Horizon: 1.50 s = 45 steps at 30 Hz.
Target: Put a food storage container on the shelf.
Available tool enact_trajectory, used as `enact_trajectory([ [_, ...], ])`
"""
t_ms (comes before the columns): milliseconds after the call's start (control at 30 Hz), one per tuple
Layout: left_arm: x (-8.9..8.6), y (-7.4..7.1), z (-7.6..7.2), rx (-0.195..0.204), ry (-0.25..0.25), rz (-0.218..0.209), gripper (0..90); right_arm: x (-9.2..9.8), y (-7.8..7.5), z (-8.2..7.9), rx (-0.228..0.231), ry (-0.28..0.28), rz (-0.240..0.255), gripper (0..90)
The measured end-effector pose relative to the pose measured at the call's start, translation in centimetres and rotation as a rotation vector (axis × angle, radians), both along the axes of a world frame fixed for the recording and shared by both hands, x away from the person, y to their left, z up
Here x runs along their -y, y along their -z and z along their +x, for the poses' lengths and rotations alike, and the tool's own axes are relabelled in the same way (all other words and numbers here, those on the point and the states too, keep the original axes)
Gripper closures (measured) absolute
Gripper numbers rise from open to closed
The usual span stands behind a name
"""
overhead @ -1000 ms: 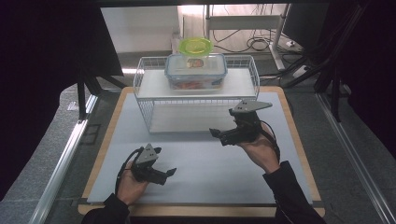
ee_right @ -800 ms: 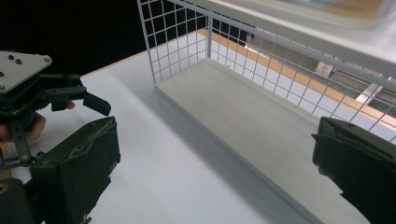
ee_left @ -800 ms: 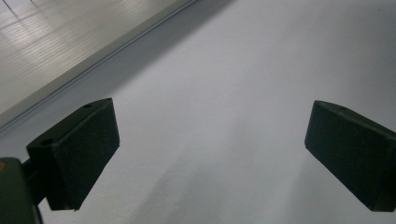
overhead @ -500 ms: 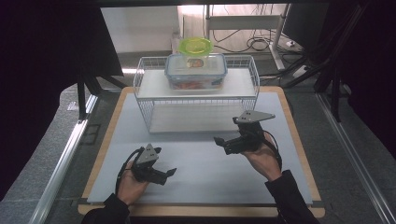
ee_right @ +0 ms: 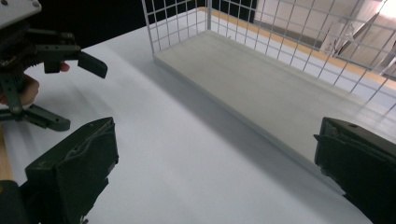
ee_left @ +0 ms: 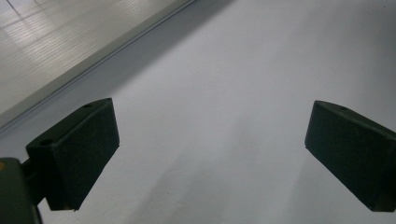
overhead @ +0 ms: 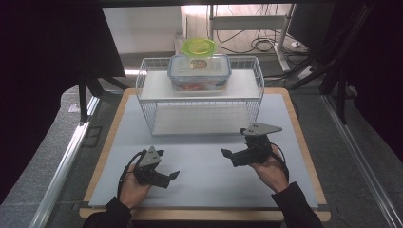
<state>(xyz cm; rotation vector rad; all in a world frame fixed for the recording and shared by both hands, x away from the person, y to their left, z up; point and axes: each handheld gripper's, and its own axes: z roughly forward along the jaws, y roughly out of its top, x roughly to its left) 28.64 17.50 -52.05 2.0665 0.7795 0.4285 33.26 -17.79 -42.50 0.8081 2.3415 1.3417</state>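
Note:
A white wire rack [overhead: 147, 92] stands at the far middle of the pale mat [overhead: 199, 185]. A clear lidded food box [overhead: 199, 72] sits on its top shelf, with a green lidded bowl [overhead: 198, 47] just behind it. My left gripper [overhead: 169, 165] rests low on the mat at the near left, open, jaws pointing right; in the left gripper view my left gripper [ee_left: 210, 149] has only bare mat between its jaws. My right gripper [overhead: 229, 157] hovers at the near right, open, jaws pointing left; in the right gripper view my right gripper [ee_right: 215, 172] holds nothing.
The rack's lower shelf [ee_right: 261, 88] lies open to the front, right of my right gripper's jaws. The left gripper [ee_right: 42, 70] shows far off in the right gripper view. A wooden board edge [overhead: 304, 142] frames the mat, and dark stands and cables surround the table.
My right gripper has drawn back from the rack toward the near edge and sunk lower. The left gripper has stayed put.

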Motion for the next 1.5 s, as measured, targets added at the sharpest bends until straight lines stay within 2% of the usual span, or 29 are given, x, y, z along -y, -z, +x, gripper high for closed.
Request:
enact_trajectory([
  [267,0.0,0.0,0.0,-0.003,0.001,0.0,2.9,1.1,1.6,-0.5,-0.014,0.023,-0.021,0.0],
  [400,-0.1,0.0,0.0,-0.003,-0.003,-0.004,3.0,1.7,2.2,-0.7,-0.012,0.032,-0.008,0.0],
  [867,0.0,0.1,0.1,-0.012,0.002,0.001,3.0,3.6,4.7,-1.5,-0.016,0.093,-0.063,0.0],
  [1200,0.1,0.2,0.0,-0.015,0.009,0.01,2.4,3.9,6.4,-2.2,-0.011,0.105,-0.105,0.0],
  [1500,0.2,0.3,0.1,-0.024,0.014,0.019,1.8,3.4,8.0,-2.4,-0.047,0.088,-0.154,0.0],
])
